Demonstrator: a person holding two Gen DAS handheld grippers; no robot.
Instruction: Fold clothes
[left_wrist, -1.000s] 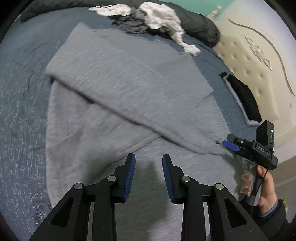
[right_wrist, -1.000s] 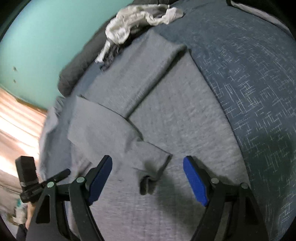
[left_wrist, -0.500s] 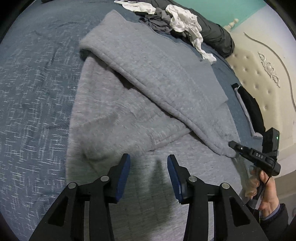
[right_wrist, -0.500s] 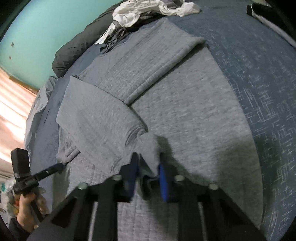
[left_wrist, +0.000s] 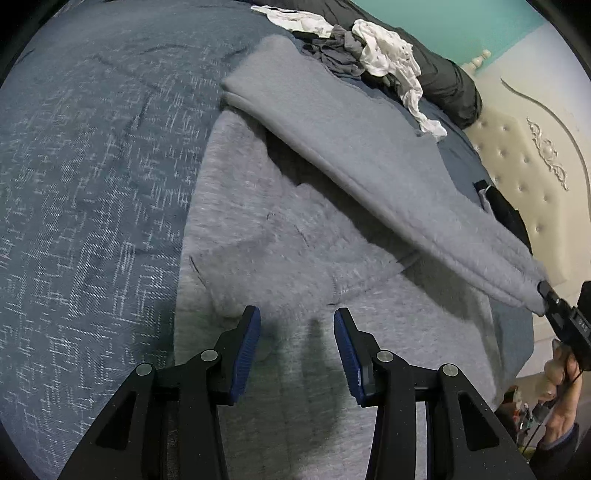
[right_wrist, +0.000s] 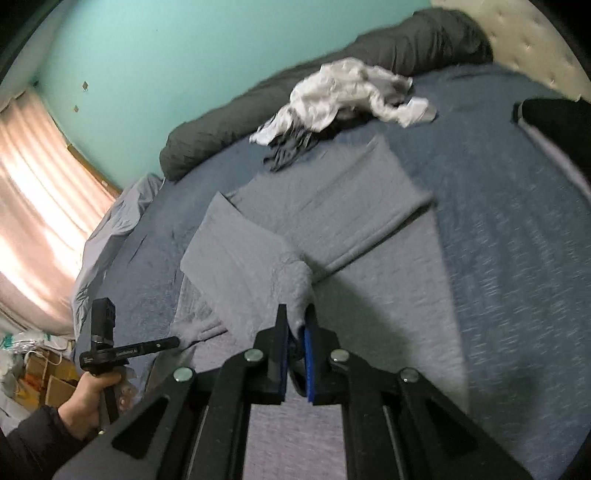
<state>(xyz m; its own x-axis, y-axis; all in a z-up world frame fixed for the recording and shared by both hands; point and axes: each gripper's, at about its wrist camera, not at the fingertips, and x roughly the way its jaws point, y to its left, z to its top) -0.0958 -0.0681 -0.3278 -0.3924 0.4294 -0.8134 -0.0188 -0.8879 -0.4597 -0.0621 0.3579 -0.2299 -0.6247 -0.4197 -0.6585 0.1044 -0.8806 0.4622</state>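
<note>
your right gripper (right_wrist: 295, 341) is closing, pads already pinched on the cuff end of the grey sweater's (left_wrist: 295, 258) sleeve (right_wrist: 255, 269), which is lifted off the body. carry it across toward 9 o'clock in the right wrist view, keep it taut and lay it flat so no crease bunches. your left gripper (left_wrist: 297, 347) hangs parted and empty over the hem; i'd use it to pin the body down. the sweater lies spread across the middle of a blue bedspread (left_wrist: 92, 184), loose laundry pile (right_wrist: 347, 92) at 12 o'clock, padded headboard (left_wrist: 524, 173) at 2 in the left view, teal wall (right_wrist: 166, 66) beyond.
</note>
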